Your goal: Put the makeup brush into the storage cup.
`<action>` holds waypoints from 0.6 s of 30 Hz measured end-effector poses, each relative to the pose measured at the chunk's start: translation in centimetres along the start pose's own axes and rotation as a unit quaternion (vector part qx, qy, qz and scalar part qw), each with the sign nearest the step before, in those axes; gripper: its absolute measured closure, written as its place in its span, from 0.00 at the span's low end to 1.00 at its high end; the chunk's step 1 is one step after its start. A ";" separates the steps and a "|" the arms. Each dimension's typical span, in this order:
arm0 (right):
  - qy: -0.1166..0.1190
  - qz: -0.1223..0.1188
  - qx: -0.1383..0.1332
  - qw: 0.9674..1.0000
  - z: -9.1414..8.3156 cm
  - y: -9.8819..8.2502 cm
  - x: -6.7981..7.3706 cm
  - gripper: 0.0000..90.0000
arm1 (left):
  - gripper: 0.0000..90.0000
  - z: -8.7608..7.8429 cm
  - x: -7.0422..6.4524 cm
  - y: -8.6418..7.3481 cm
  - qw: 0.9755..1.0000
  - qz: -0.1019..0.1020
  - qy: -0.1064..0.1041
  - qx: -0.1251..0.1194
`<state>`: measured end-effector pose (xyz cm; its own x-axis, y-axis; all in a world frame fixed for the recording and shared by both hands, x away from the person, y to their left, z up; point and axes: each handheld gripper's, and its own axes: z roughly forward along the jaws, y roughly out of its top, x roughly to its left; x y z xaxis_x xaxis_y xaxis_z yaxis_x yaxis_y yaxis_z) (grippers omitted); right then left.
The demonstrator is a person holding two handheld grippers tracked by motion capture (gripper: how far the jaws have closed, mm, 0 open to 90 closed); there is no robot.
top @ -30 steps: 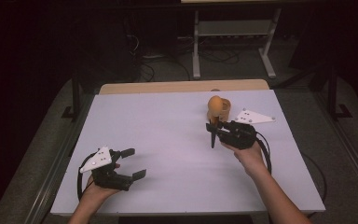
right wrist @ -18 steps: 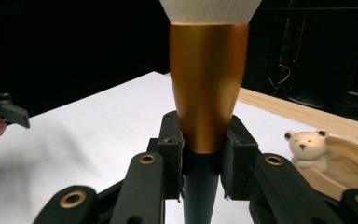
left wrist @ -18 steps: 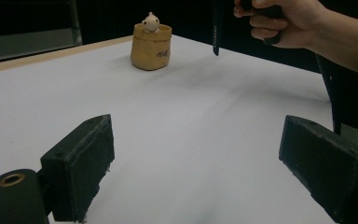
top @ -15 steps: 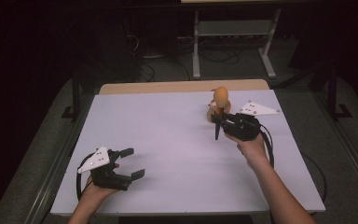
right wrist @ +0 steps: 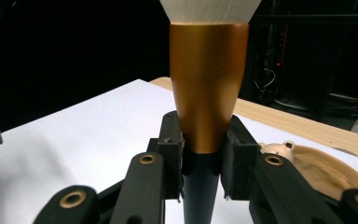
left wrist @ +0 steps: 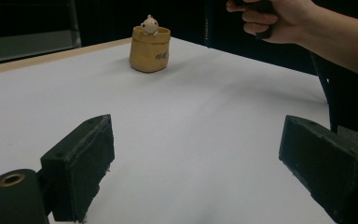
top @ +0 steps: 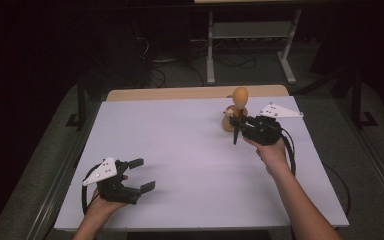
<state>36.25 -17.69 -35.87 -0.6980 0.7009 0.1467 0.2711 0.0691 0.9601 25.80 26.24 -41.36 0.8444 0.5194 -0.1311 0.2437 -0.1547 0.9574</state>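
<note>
Nearest, the left gripper (top: 135,176) idles with jaws spread and empty, while farther off the right gripper (top: 239,121) pinches an upright copper-ferruled, black-handled makeup brush (right wrist: 208,93) above the tan pouch-shaped holder with a small figurine (left wrist: 150,48); likely insertion remains.

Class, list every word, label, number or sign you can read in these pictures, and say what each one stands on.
Dark marking on the front of the small tan pot, seen in the left gripper view: too blurred to read.
The brush clamped in the right hand-held gripper: no text visible.
The white table and the open left hand-held gripper: no text visible.
So there is nothing that can be quoted.
</note>
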 end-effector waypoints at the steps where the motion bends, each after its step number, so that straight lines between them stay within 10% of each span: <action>1: 0.000 0.000 0.000 1.000 0.0 0.0 0.0 0.80 | 0.11 0.0 0.0 0.0 1.000 0.000 0.000 0.000; 18: -0.030 0.011 0.000 1.000 0.0 0.3 -1.7 0.80 | 0.11 0.1 0.0 0.0 1.000 0.002 -0.003 0.000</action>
<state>37.54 -18.90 -35.79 -0.6515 0.7429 0.1535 0.2862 0.0534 0.9567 25.81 26.17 -41.38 0.8484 0.5135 -0.1285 0.2400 -0.1568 0.9580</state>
